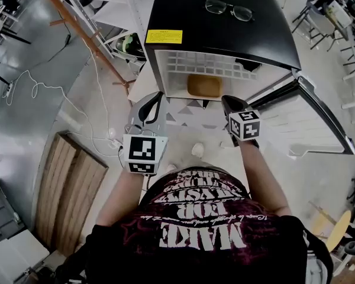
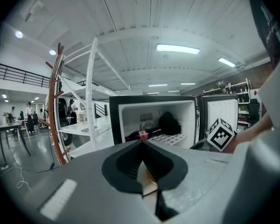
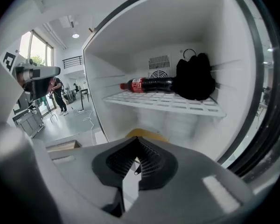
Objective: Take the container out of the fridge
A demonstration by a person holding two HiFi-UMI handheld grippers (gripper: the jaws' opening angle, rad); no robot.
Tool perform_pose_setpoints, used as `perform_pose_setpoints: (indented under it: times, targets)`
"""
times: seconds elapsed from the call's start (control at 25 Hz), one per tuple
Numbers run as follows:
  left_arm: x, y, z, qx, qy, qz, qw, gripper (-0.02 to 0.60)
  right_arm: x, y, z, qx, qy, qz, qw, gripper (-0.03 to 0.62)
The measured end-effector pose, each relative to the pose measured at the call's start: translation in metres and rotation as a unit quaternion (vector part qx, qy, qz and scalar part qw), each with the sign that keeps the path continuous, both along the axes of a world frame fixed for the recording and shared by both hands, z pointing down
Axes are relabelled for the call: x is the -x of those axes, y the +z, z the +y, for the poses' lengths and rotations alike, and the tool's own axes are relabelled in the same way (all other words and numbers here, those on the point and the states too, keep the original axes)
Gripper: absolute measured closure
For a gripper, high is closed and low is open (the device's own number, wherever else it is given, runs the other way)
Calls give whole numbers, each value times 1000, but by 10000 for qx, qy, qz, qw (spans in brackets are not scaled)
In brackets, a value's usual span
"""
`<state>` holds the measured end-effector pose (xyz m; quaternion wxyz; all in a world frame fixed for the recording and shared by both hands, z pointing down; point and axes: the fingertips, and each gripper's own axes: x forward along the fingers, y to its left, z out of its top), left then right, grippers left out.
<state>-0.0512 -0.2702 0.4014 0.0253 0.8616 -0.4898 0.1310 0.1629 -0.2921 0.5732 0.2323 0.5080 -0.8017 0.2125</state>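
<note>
workshop floor, fridge (image 1: 225,34) door open | container (image 1: 204,86) sits low inside, under the wire shelf (image 3: 163,104) | i read left claw (image 2: 141,143) and right claw (image 3: 137,140) pinched together, empty, just outside

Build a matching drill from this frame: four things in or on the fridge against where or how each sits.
1 glasses
2 cola bottle
3 container
4 door

A lying on the wire shelf
B swung open
C on top of the fridge
D below the wire shelf

Pairs: 1-C, 2-A, 3-D, 4-B
</note>
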Motion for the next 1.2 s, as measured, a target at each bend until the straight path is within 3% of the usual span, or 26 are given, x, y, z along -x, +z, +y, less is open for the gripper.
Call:
perform_pose_setpoints:
  times: [0.84, 1.2]
  targets:
    - [4, 5, 2, 103, -168, -148, 9997, 581, -25, 76, -24, 807, 469, 12, 9956, 563]
    - [8, 7, 0, 120, -251, -198, 9994, 581, -27, 98, -36, 1035, 653, -26, 9925, 451]
